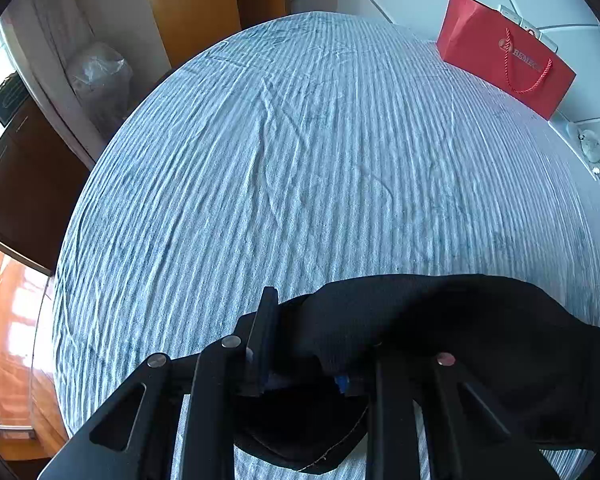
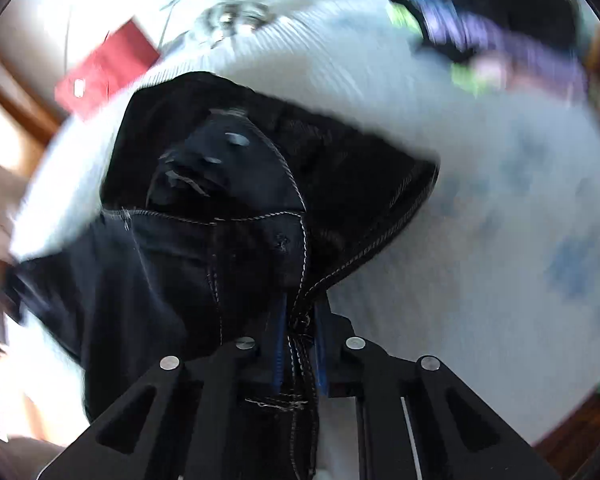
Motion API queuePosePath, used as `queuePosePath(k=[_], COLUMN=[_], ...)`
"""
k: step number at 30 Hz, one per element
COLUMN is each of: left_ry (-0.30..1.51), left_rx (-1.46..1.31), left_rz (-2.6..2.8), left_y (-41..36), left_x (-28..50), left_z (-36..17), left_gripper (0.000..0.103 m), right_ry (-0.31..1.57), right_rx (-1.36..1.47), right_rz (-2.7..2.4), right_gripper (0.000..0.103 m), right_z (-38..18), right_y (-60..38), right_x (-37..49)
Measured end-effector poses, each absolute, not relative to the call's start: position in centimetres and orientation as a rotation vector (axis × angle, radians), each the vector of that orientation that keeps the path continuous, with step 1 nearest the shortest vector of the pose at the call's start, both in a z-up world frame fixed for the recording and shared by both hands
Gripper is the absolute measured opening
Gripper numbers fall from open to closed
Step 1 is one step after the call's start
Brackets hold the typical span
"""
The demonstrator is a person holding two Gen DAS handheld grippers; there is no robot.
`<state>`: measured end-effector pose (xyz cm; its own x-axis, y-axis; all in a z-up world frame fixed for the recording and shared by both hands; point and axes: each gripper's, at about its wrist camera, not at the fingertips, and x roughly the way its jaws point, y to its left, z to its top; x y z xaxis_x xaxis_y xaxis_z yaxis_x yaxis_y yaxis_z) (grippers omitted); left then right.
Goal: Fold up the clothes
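Fig.: Both claws held a black stitched-seam denim garment [image 2: 204,264] above a bed w/ a blue-white striped ribbed cover [image 1: 300,140].

Right claw [image 2: 298,344] was nearly closed, pinching a seamed edge w/ pale contrast stitching betw. blue pads; the right wrist view was motion-blurred. Left claw [image 1: 300,344] was partly open w/ black cloth draped across it; whether it truly gripped could not be told. The garment hung betw. the claws, its far part near the bed's close edge. To do the step well, probably: keep both edges taut and level, lower onto the cover w/o bunching, align seams before creasing. A red paper gift bag [image 1: 504,56] w/ cord handle bore gold lettering, approx. "REME…", not fully legible.
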<state>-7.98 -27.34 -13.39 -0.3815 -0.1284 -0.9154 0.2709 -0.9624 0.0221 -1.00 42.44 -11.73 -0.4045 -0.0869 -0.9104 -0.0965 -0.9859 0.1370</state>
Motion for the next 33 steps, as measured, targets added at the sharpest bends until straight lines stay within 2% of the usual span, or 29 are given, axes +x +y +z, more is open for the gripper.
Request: queuePosePath(k=[2,6,9,12,13,14,15,16,17,18,22,26,27,28,29,30,33], left_ry=[0.198,0.123,0.117,0.133,0.169,0.198,0.188,0.152,0.116,0.108,0.113,0.157,0.163,0.161,0.147,0.115,0.054], left_rx=[1.625,1.773,1.933,1.959,1.936,1.902,1.862,1.828,1.795,1.806,1.867,1.838,1.835,1.831,1.826,1.805,1.77], left_rz=[-2.462,-2.595,-2.683,-2.797,-2.844,-2.882,-2.903,-2.904,-2.904,-2.892,-2.811,-2.752,-2.742,-2.745,-2.75,-2.762,-2.783], left_y=[-26.6,-22.3,-18.7,-16.7,-16.8,-17.1,-17.6,-18.3,-18.9,-19.5,-21.0,-21.4,-21.4,-21.4,-21.3,-20.9,-19.8], left_x=[-7.7,-7.1,-7.3,-6.8,-6.3,-5.7,-5.0,-4.6,-4.1,-3.8,-3.3,-3.7,-3.6,-3.4,-3.1,-2.7,-1.5], left_z=[-12.9,-12.2,-12.5,-11.2,-10.2,-9.0,-7.9,-7.1,-6.4,-6.5,-8.8,-11.6,-12.0,-12.1,-12.0,-11.5,-10.5], left_gripper=[0.025,0.025,0.026,0.028,0.034,0.045,0.052,0.063,0.07,0.072,0.074,0.074,0.074,0.074,0.074,0.074,0.075], right_ry=[0.043,-0.184,-0.115,-0.049,-0.043,-0.037,-0.031,-0.028,-0.025,0.004,0.084,0.035,0.027,0.024,0.02,0.017,0.035], right_rx=[-1.638,-1.464,-1.425,-1.508,-1.547,-1.585,-1.622,-1.629,-1.633,-1.623,-1.597,-1.51,-1.505,-1.517,-1.525,-1.538,-1.577], right_rz=[2.617,2.56,2.451,2.325,2.293,2.262,2.231,2.218,2.206,2.206,2.199,2.351,2.397,2.433,2.447,2.452,2.471], right_gripper=[0.01,0.01,0.011,0.013,0.014,0.015,0.015,0.015,0.017,0.018,0.02,0.02,0.025,0.038,0.045,0.049,0.049], right_z=[-8.8,-3.8,-2.9,-6.2,-7.7,-9.1,-10.5,-11.2,-11.8,-11.9,-11.2,-7.1,-6.2,-5.6,-5.4,-5.4,-6.1], right_y=[41.9,43.7,48.4,52.8,53.4,53.9,54.4,54.5,54.6,54.9,55.6,51.6,50.2,49.1,48.4,47.5,45.1], right_x=[-1.0,-0.7,-0.9,-2.5,-2.8,-3.1,-3.3,-3.1,-2.8,-2.7,-2.5,-1.8,-1.9,-1.8,-1.9,-1.8,-1.3])
